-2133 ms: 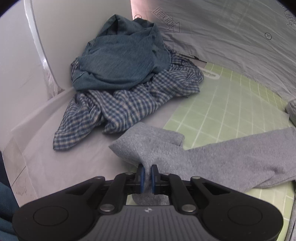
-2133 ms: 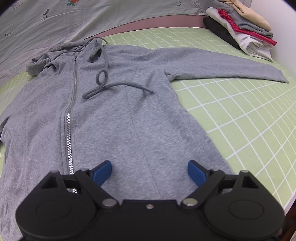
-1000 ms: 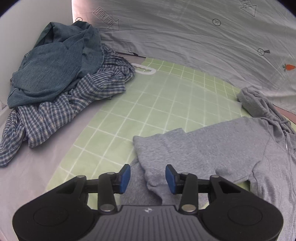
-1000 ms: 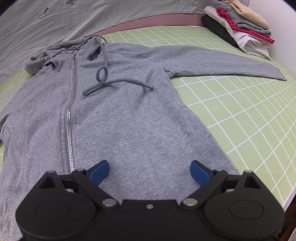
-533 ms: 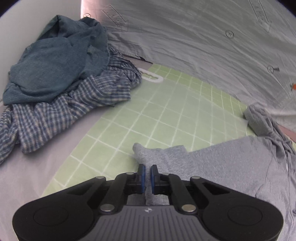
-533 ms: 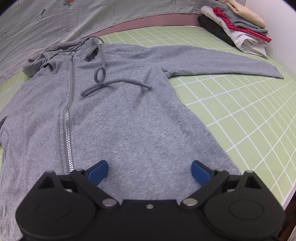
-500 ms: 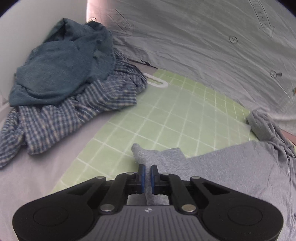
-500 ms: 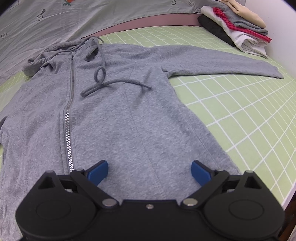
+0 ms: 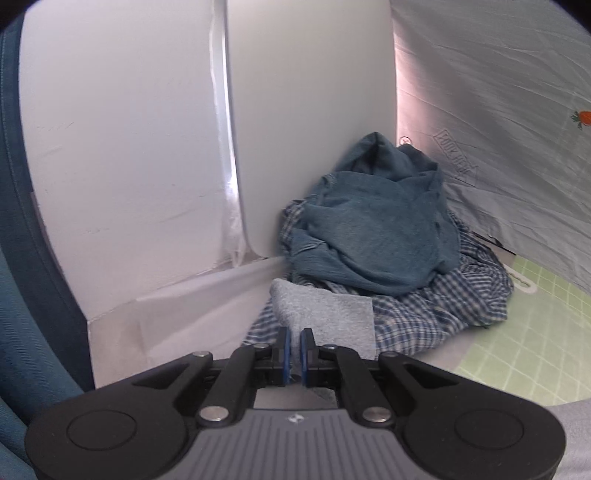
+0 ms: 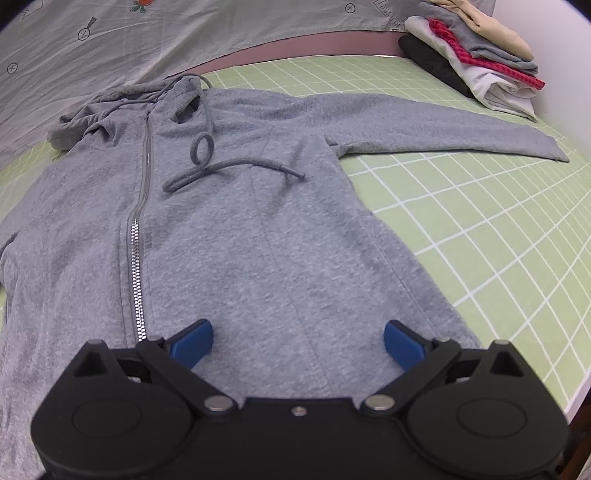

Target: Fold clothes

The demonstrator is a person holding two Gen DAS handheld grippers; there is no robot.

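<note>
While the grey zip hoodie (image 10: pixel 236 236) lies front up on the green grid mat (image 10: pixel 491 229), its long axis runs from the hem beside the right gripper (image 10: pixel 298 341) up to the hood (image 10: pixel 122 107) at the far edge, so the garment points away from that camera toward the pale patterned sheet (image 10: pixel 184 33). Its zipper (image 10: pixel 137 254) follows the same line, and one sleeve (image 10: pixel 443 133) stretches out flat to the right, its cuff aimed at a stack of folded clothes (image 10: pixel 476 55). The right gripper's jaws stand wide apart above the lower body panel, the cloth lying under the gap and not pinched. The left gripper (image 9: pixel 294 356) has its blue pads pressed together on the grey cuff (image 9: pixel 325 317) of the other sleeve, which stands up out of the jaws in front of a heap of a plaid shirt (image 9: pixel 443 310) and a teal garment (image 9: pixel 376 229) against the white wall (image 9: pixel 147 147).
</note>
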